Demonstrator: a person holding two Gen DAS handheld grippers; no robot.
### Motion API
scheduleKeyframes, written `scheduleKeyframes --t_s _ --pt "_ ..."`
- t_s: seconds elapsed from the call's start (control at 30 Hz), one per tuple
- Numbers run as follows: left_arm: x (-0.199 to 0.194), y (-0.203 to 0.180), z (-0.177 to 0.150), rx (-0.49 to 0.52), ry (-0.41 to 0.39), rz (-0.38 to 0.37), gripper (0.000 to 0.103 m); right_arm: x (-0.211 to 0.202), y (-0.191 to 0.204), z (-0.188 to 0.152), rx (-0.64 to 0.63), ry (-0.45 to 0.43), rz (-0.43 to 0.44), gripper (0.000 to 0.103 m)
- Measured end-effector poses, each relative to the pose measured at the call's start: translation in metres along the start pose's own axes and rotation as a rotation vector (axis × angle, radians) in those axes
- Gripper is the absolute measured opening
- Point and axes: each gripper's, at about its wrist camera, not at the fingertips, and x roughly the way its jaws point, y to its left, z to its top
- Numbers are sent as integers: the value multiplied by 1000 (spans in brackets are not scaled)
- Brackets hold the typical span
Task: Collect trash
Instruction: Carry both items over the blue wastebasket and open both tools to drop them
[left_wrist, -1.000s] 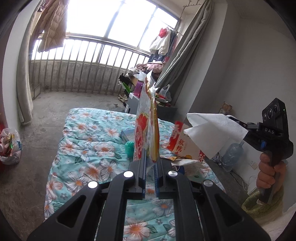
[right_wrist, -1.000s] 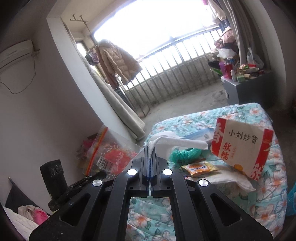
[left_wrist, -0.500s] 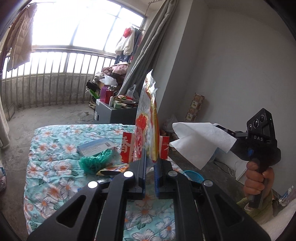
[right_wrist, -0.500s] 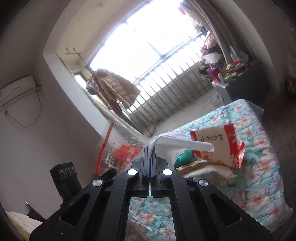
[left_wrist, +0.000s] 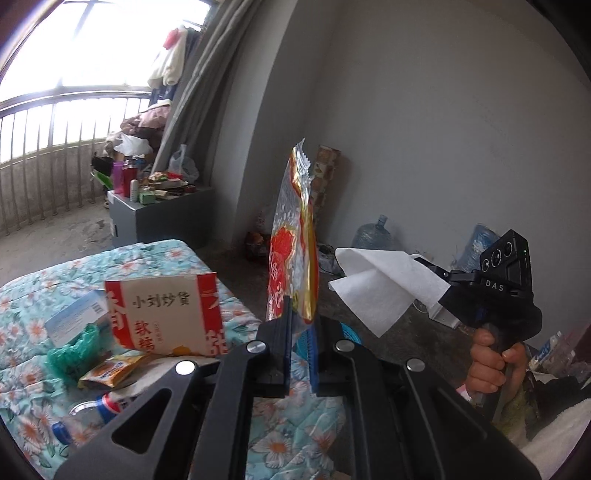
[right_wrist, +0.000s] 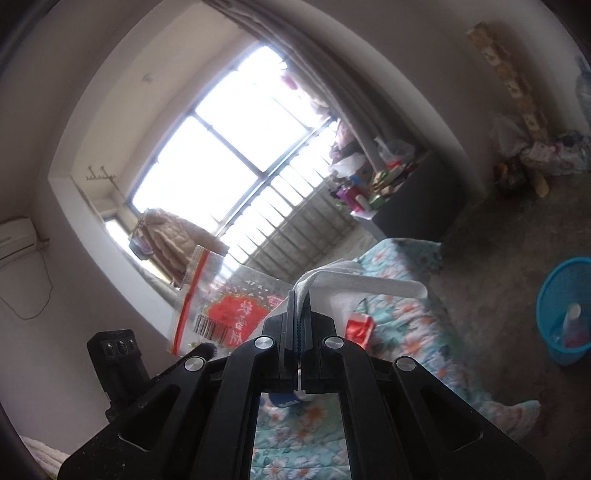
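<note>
My left gripper (left_wrist: 300, 314) is shut on a red and clear snack wrapper (left_wrist: 295, 236), held upright above the bed's edge. The wrapper also shows in the right wrist view (right_wrist: 225, 306). My right gripper (right_wrist: 298, 295) is shut on a white tissue (right_wrist: 354, 284); in the left wrist view the tissue (left_wrist: 384, 284) hangs from that gripper at the right. A blue trash basket (right_wrist: 565, 306) stands on the floor right of the bed. On the floral bed (left_wrist: 33, 266) lie a red and white paper bag (left_wrist: 166, 314), a green bag (left_wrist: 70, 350), a yellow packet (left_wrist: 110, 371) and a bottle (left_wrist: 88, 410).
A grey cabinet (left_wrist: 159, 218) with bottles and clutter stands beyond the bed by the barred window. A water jug (left_wrist: 373, 240) and boxes sit along the grey wall. The concrete floor (right_wrist: 498, 251) lies between bed and basket.
Both grippers have swung to the right, away from the window and toward the wall side, still holding the wrapper and the tissue. The blue basket has come into the right wrist view.
</note>
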Motion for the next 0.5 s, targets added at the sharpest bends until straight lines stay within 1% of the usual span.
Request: scheduleKeyframes --t_s 0.1,0.23,0.37,0.5 --pt "43 -18 13 11 56 -62 7 -25 -32 8 45 -44 -72 0" --pt "116 -44 26 35 160 -119 7 -51 -77 17 124 -86 -170 0" --pt "189 -73 28 59 260 -162 7 -60 -129 19 244 -99 -220 0" --pt "264 -94 21 37 385 -191 7 -55 -185 16 374 -88 -255 0"
